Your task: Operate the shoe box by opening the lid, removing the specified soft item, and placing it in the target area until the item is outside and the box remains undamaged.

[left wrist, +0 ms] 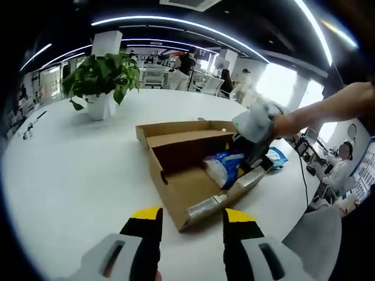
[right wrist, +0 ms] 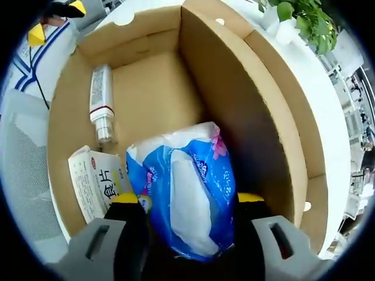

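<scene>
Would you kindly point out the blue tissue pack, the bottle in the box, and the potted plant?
Blue tissue pack (right wrist: 187, 193), right gripper view: on its white middle panel.
Bottle (right wrist: 101, 102), right gripper view: on its labelled body, lying on the box floor.
Potted plant (left wrist: 103, 73), left gripper view: on its green leaves.

Potted plant (left wrist: 102, 79) on white table (left wrist: 70, 175); bottle (right wrist: 102, 105), perhaps.

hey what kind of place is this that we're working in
Most likely an open-plan office: a large white table with a potted plant, long ceiling light strips, and people seated at desks behind.
</scene>
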Tool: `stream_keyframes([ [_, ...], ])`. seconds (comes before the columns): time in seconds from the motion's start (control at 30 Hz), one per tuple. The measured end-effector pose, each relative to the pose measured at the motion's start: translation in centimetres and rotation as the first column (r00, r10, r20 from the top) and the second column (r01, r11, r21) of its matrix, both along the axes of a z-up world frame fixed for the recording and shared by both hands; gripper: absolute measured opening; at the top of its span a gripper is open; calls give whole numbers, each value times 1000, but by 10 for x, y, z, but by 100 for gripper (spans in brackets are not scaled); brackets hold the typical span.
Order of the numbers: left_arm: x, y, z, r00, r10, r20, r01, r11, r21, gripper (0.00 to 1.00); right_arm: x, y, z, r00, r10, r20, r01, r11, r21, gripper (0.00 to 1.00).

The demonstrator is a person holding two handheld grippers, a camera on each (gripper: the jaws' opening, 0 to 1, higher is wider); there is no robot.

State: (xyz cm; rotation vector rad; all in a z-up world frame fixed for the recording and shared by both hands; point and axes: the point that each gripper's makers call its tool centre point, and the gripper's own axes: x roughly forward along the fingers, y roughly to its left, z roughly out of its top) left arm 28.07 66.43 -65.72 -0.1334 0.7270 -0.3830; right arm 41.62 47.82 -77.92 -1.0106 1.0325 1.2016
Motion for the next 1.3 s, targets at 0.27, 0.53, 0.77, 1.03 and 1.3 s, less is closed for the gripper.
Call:
stream_keyframes([
  [0.27, 2, -4, 2, 1000, -2, 0, 2, 1000, -8, 41, 4, 0, -2, 999, 25, 40, -24, 1000, -15, 50],
  [0.53, 3, -2, 3, 1000, -10, -3, 10, 1000, -3, 41, -11, 5, 10, 995, 76, 66, -76, 997, 0, 29],
  [0.77, 5, 4, 9, 1000, -6, 8, 6, 1000, -1, 40, -17, 10, 24, 996, 27, 90, -34, 997, 70, 17],
  [1.03, 2, 4, 7, 1000, -10, 5, 10, 1000, -14, 38, -21, 6, 36, 990, 25, 136, -39, 994, 106, 3],
  [1.3, 5, 3, 7, 1000, -16, 8, 17, 1000, -22, 38, -18, 6, 42, 990, -7, 142, -13, 990, 144, 1],
])
